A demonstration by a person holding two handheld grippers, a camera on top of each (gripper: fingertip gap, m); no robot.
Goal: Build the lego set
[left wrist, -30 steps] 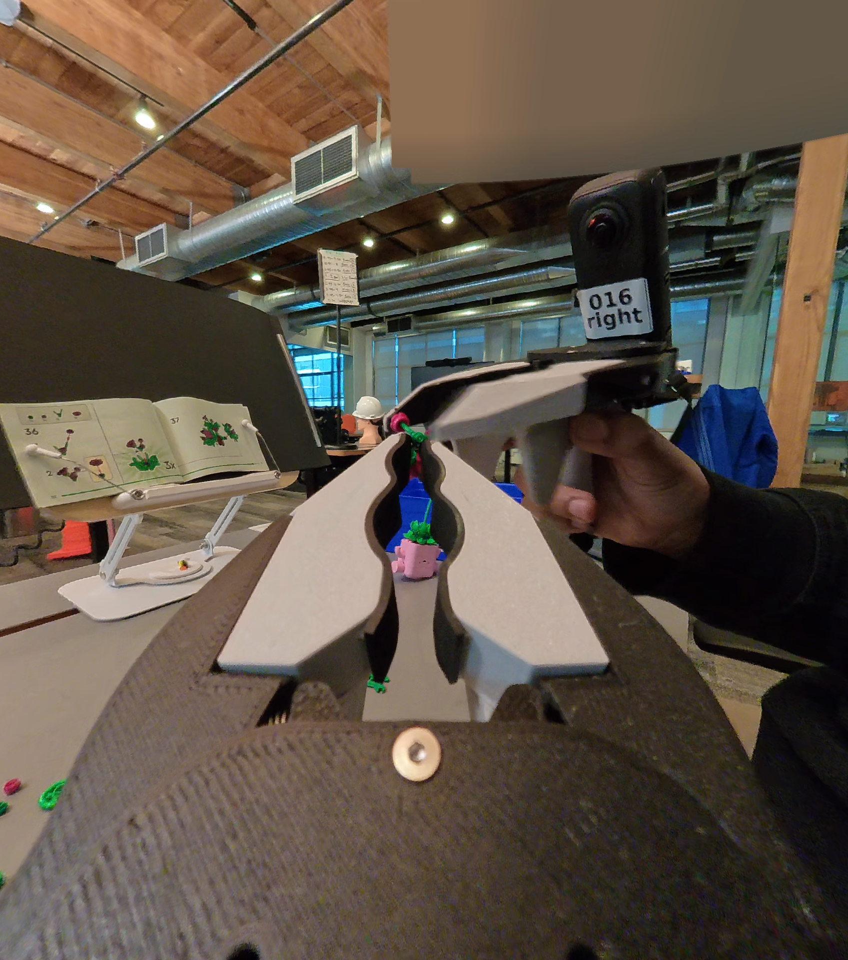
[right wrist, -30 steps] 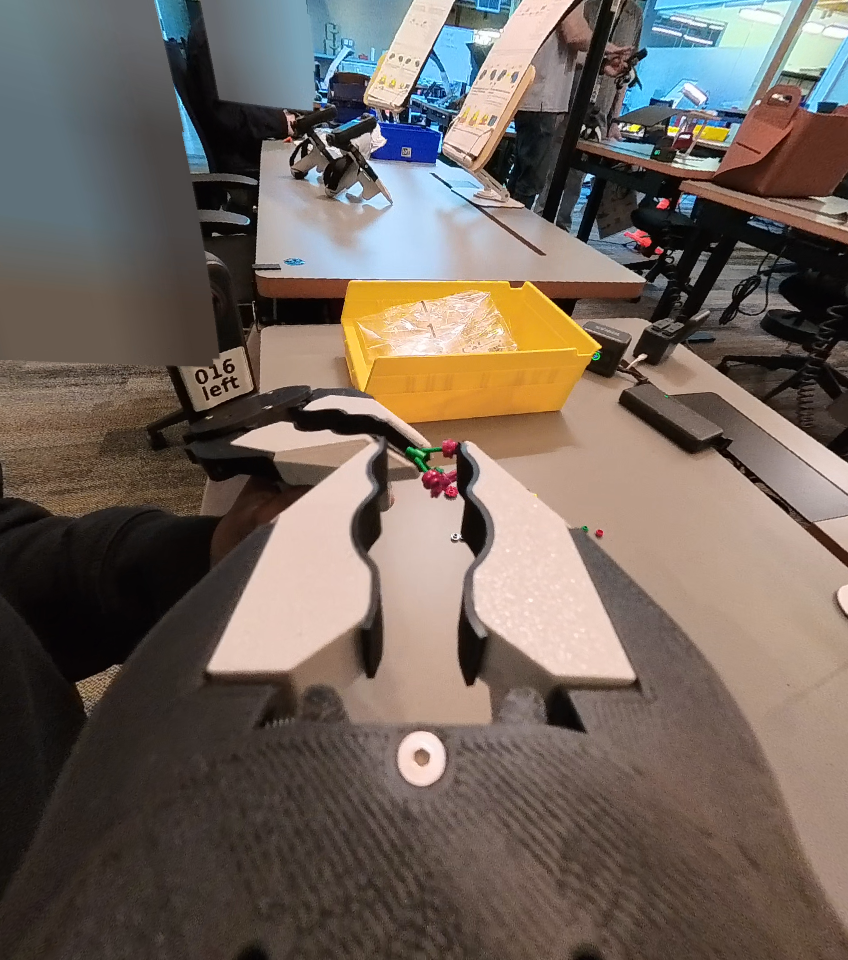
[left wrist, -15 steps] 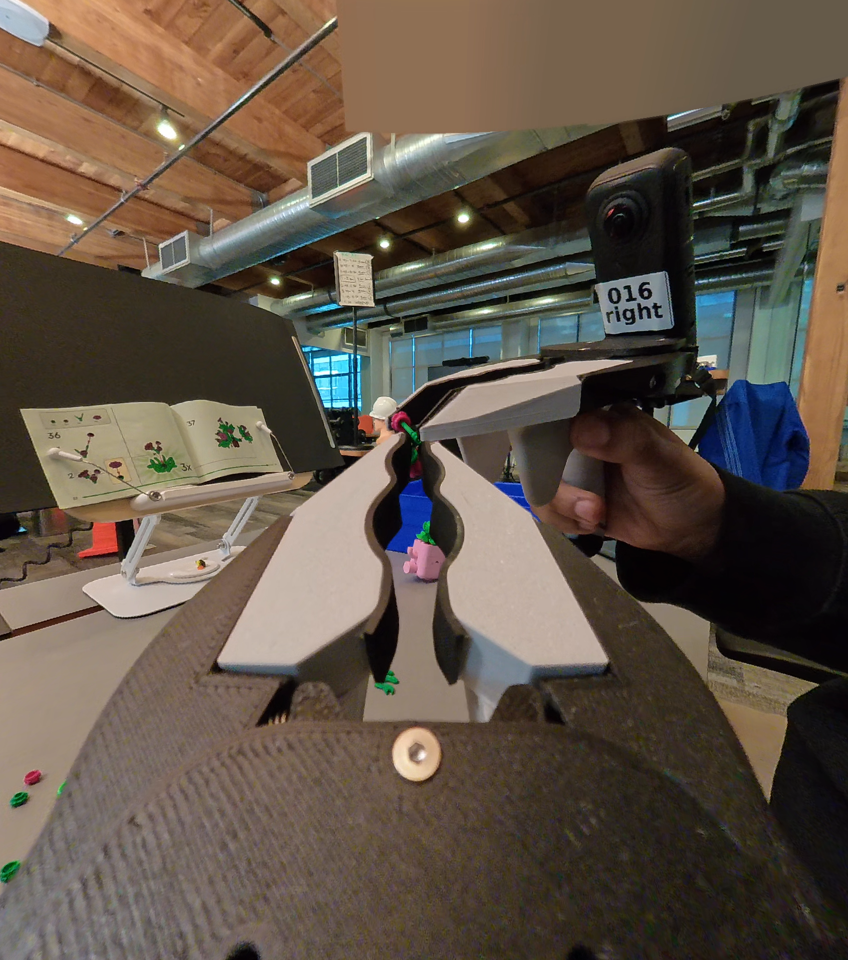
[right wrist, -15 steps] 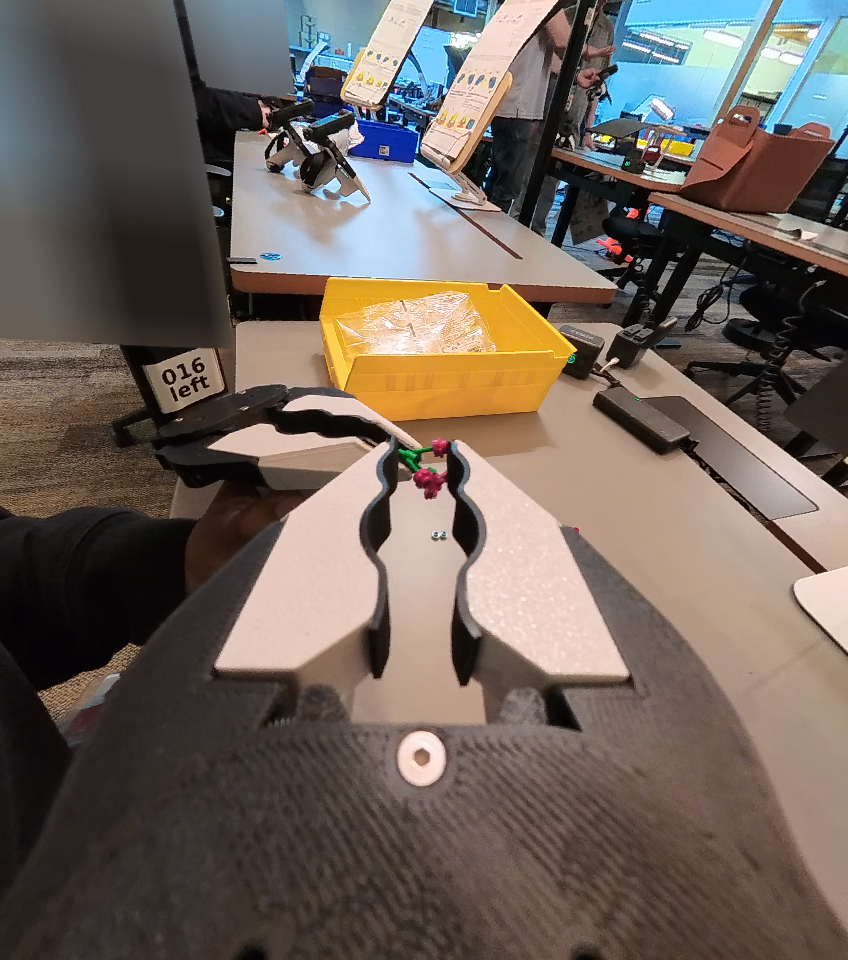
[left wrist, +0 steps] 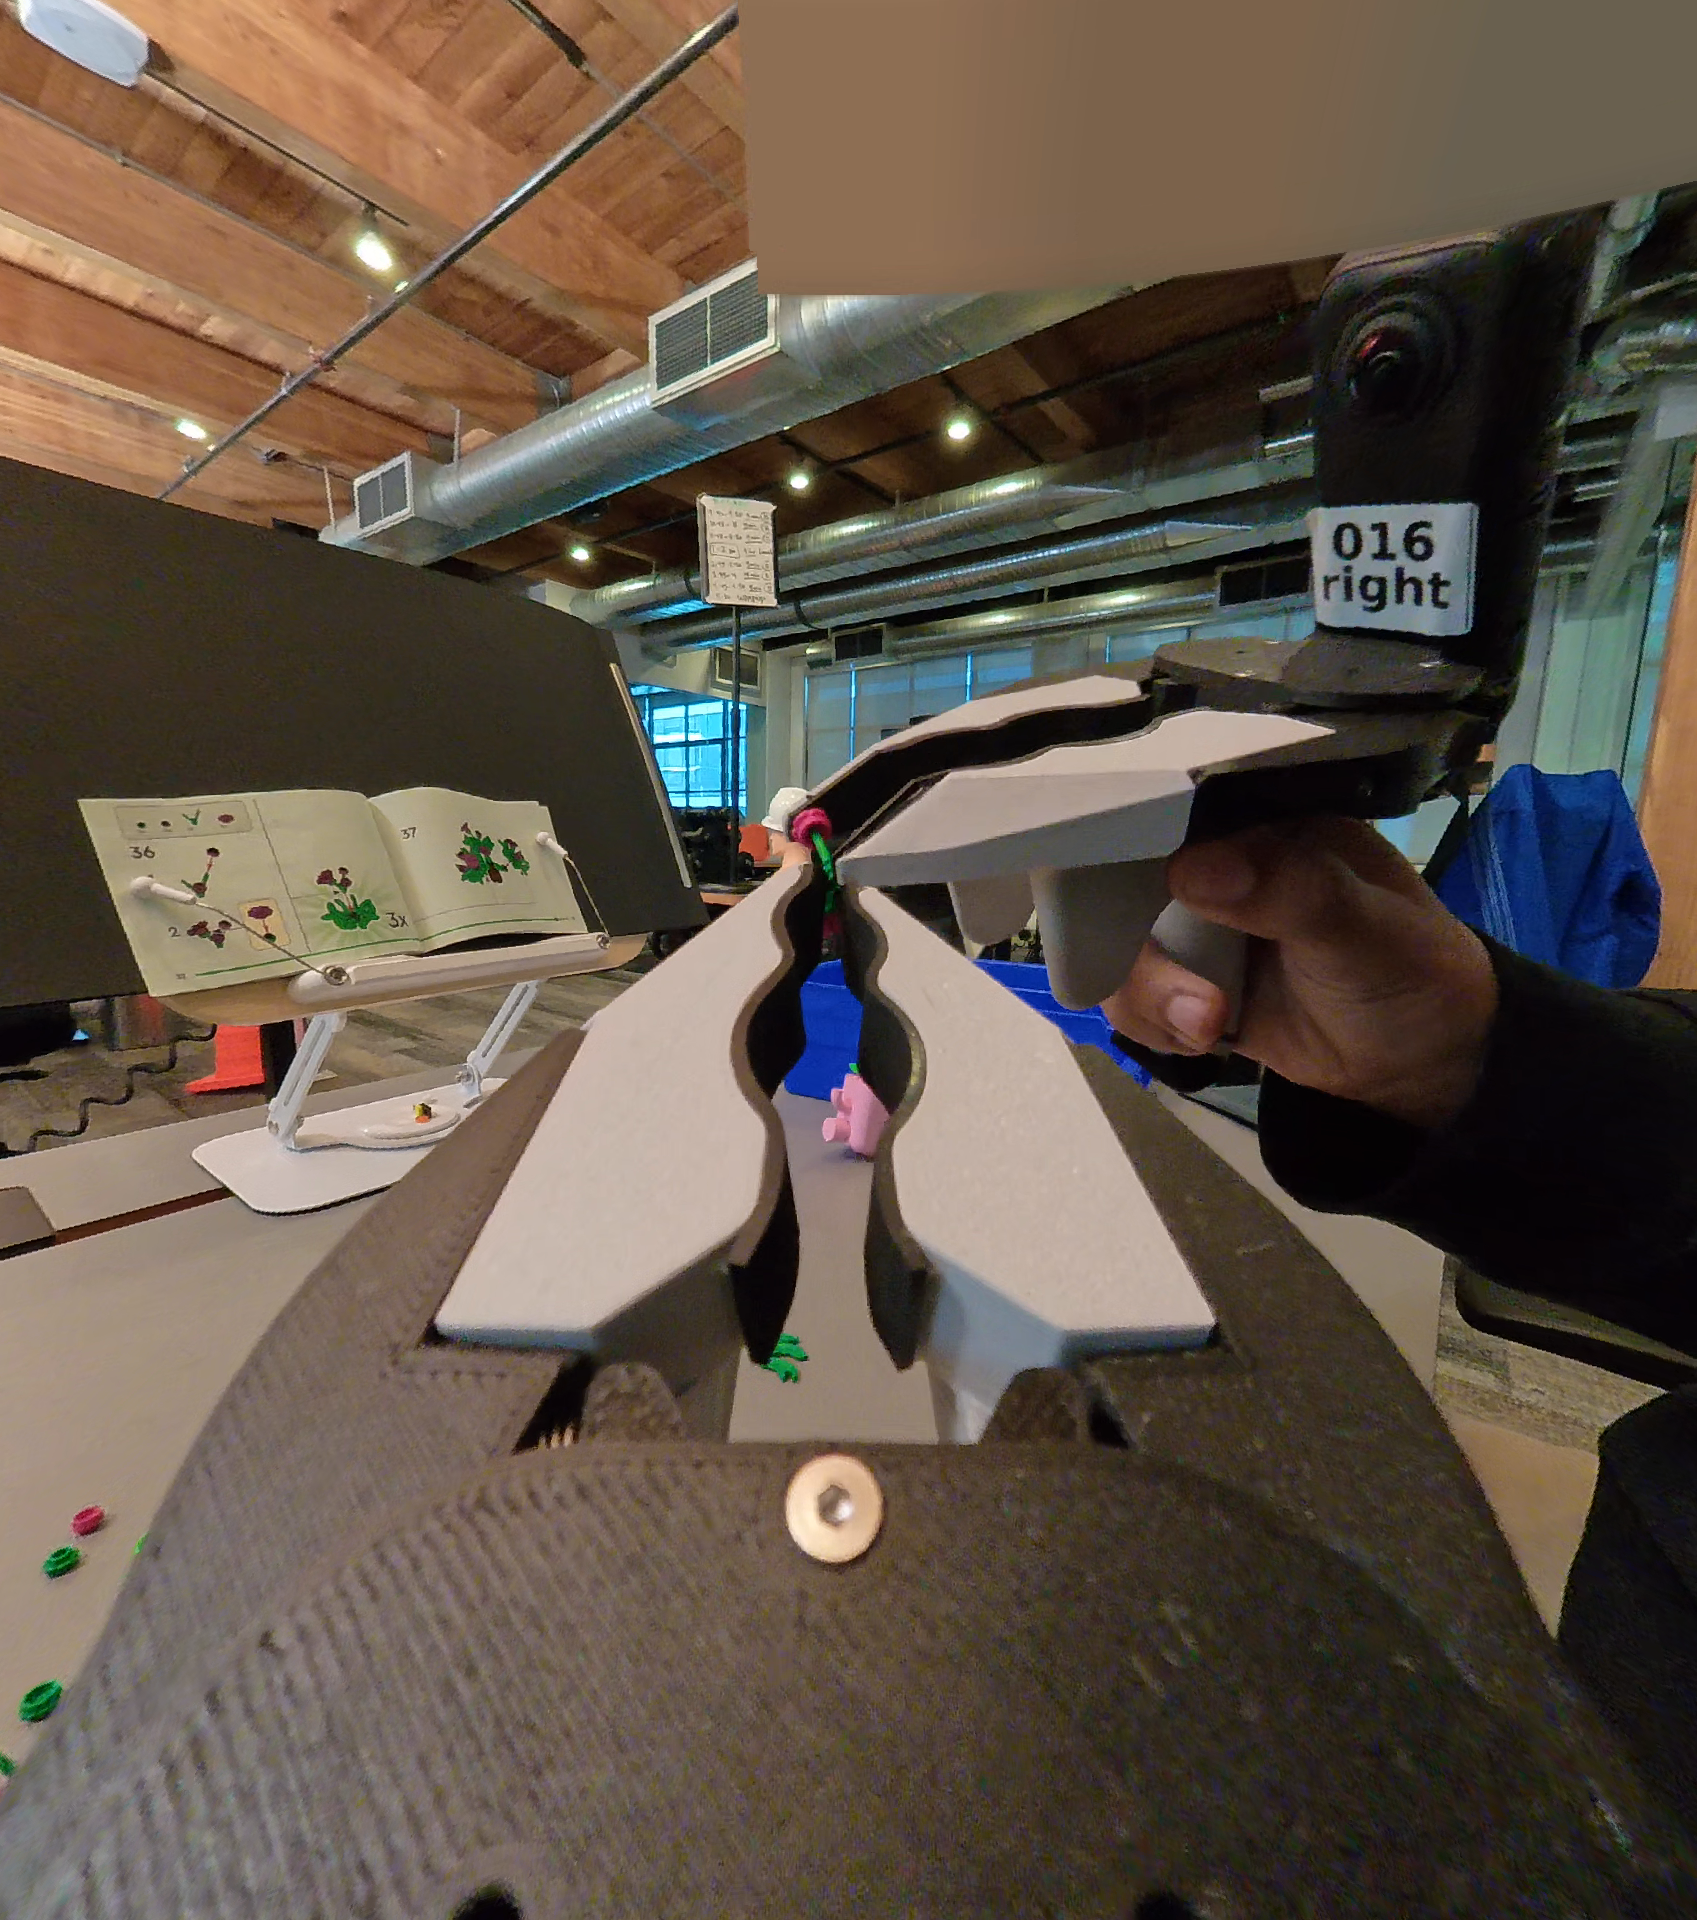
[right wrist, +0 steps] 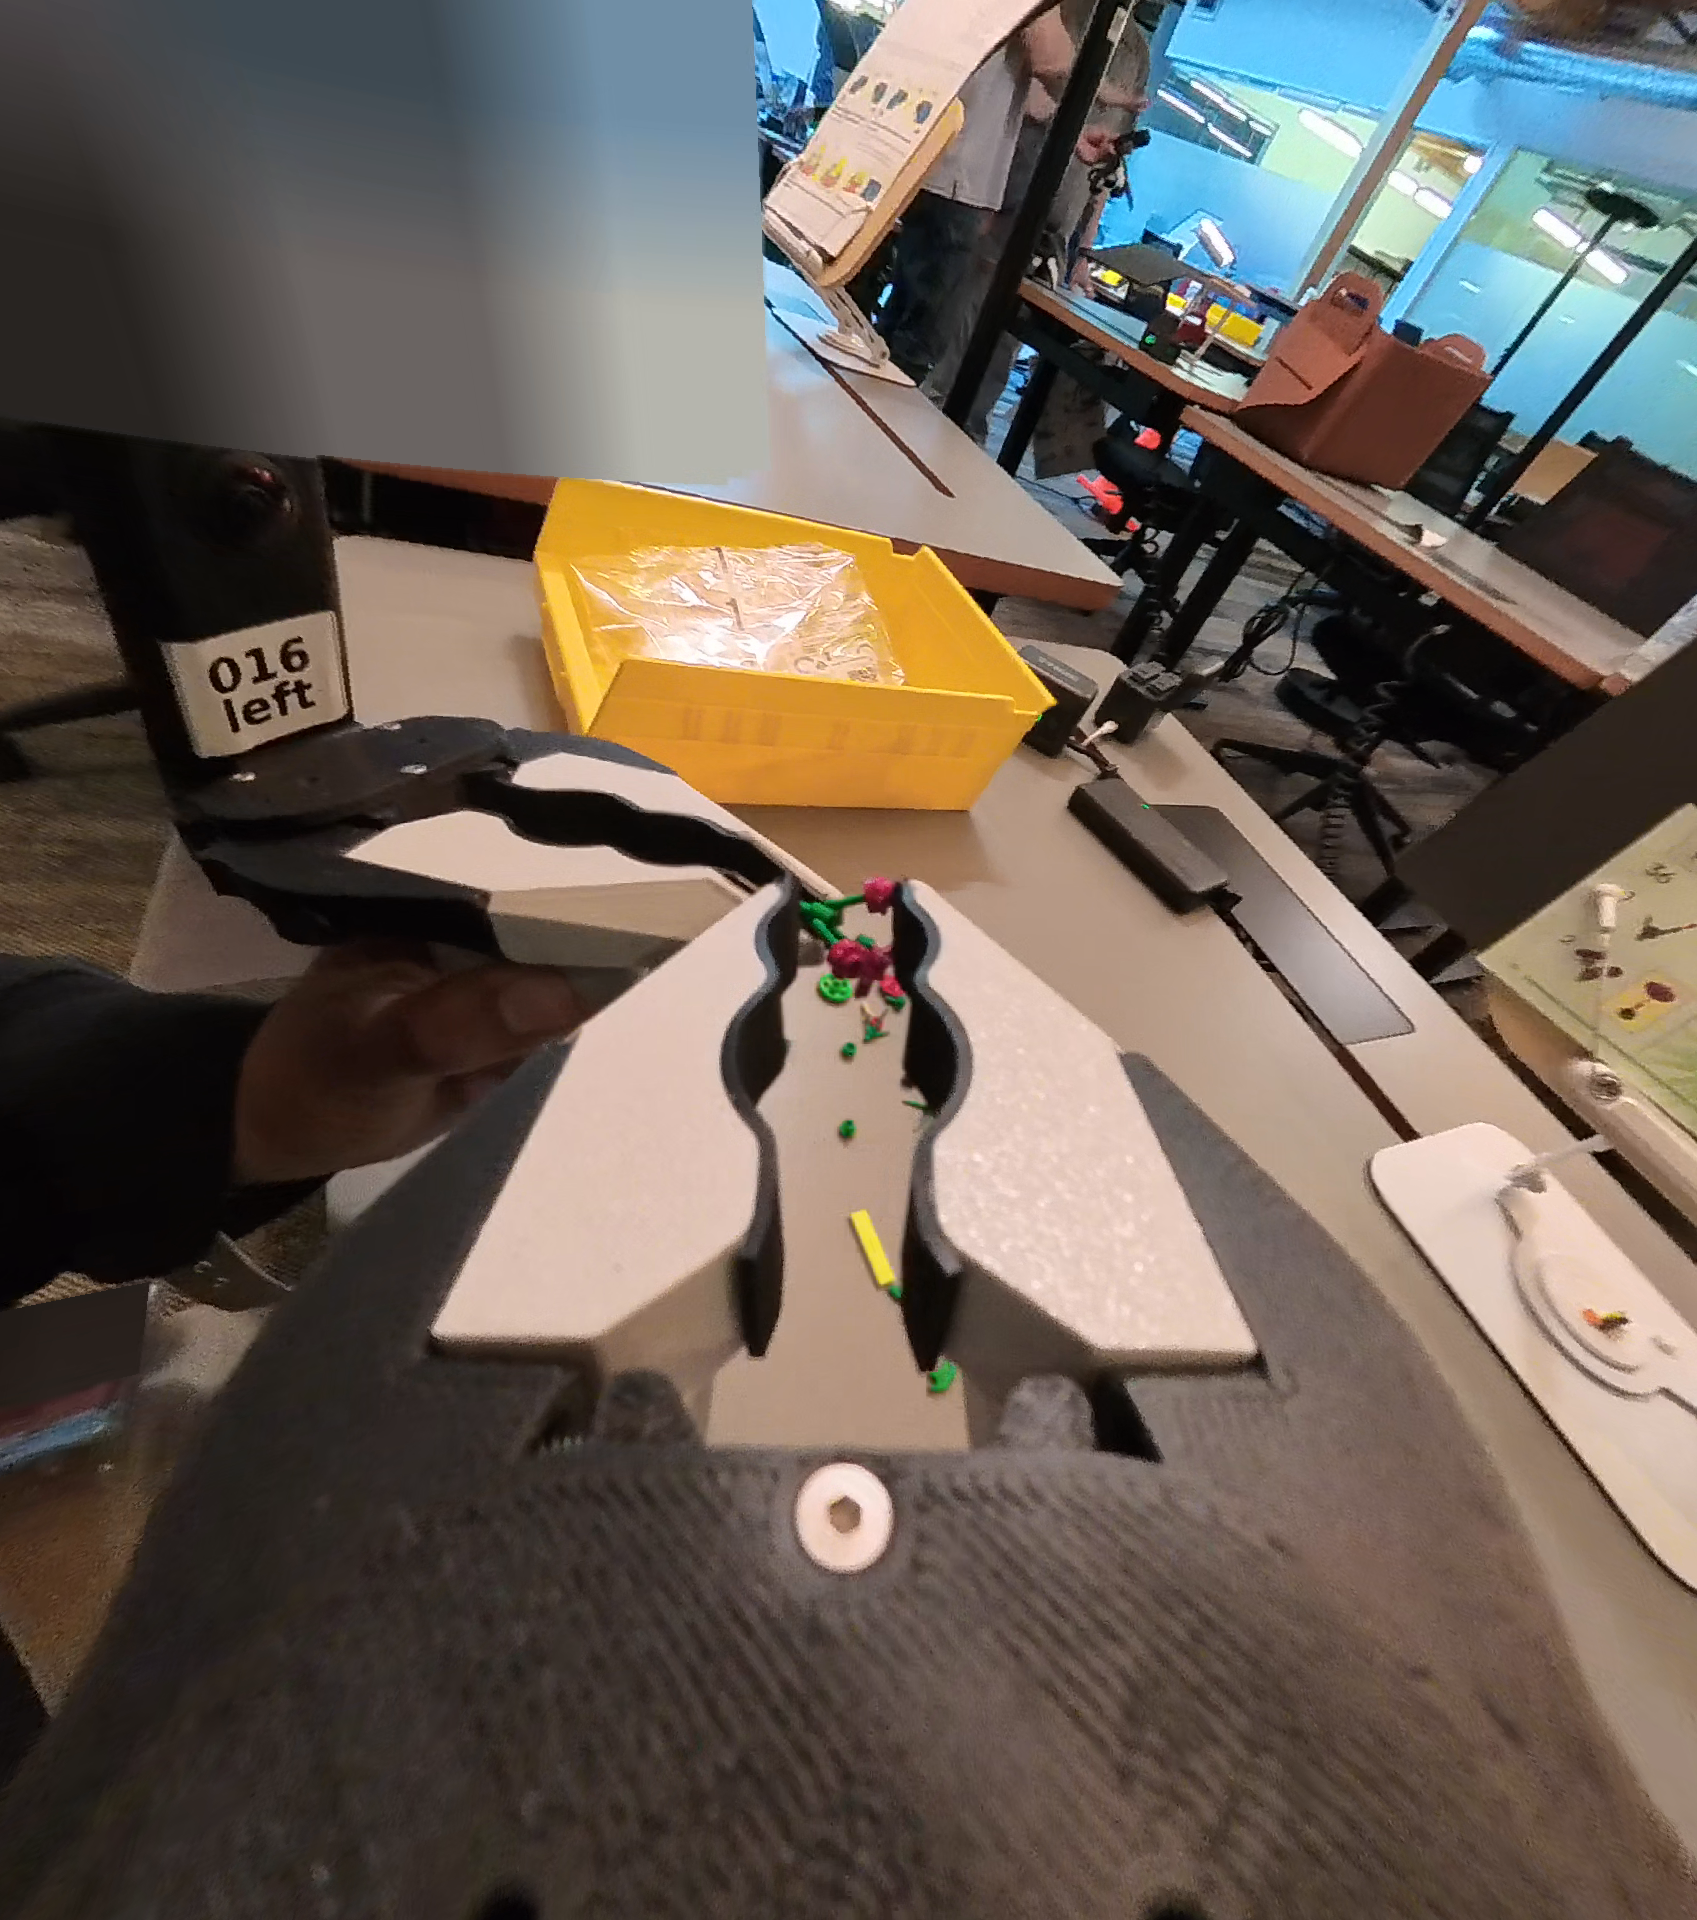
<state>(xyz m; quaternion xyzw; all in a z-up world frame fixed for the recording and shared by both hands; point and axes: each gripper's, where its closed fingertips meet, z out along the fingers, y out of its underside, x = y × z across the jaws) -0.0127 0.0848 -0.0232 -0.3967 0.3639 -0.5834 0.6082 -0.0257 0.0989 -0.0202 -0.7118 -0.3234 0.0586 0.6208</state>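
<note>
Both claws have lifted higher off the table over the last second, tips staying together. The left claw (left wrist: pixel 828 883) is clamped on the green stem (left wrist: pixel 826 857); the right claw (right wrist: pixel 844 904) pinches its magenta flower (right wrist: pixel 877 891), apparently pressing it on, loose bits (right wrist: pixel 849 1049) lying below

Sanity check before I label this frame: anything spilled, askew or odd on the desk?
Nothing damaged. Small green and magenta lego pieces lie scattered loose on the desk, not in the yellow bin. Both tools meet at the green flower stem in mid-air.
</note>
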